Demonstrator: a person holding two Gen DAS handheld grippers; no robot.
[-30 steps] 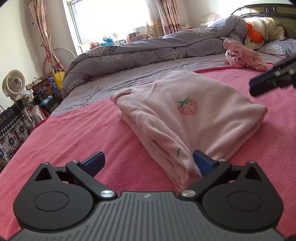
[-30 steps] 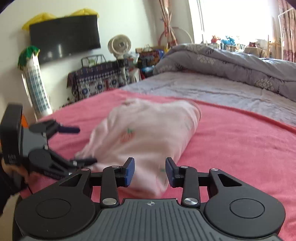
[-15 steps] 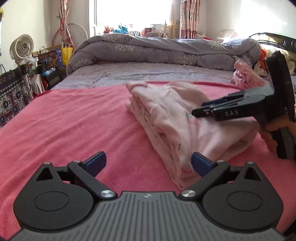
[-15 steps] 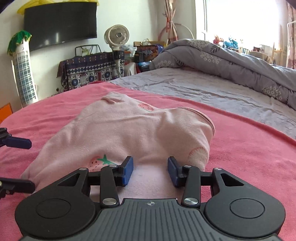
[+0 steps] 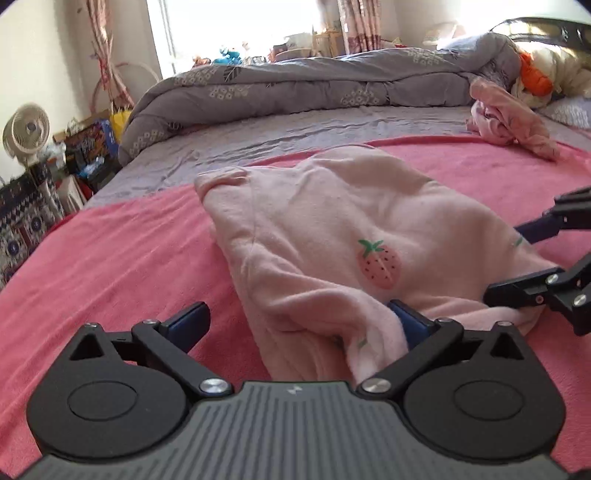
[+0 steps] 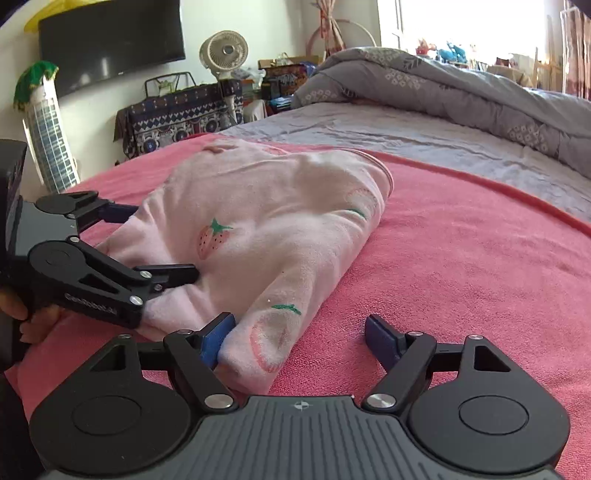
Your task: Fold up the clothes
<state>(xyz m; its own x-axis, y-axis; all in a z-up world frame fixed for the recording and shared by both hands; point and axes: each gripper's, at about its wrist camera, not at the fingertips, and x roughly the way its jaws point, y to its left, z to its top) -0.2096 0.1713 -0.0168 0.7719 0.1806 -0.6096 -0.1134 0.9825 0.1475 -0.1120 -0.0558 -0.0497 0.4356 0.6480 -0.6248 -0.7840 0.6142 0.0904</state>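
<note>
I hold both grippers, left (image 5: 299, 321) and right (image 6: 301, 339), wide around the folded pink strawberry-print garment (image 5: 354, 236) (corners bracketed), ready to pinch.

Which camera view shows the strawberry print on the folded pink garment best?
The left wrist view: the strawberry print faces the camera, large and sharp, on the folded pink garment. The right wrist view shows the print smaller and slanted.

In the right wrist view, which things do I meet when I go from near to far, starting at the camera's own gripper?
Right gripper → folded pink garment → pink blanket → grey bedsheet → grey quilt → bright window.
</note>
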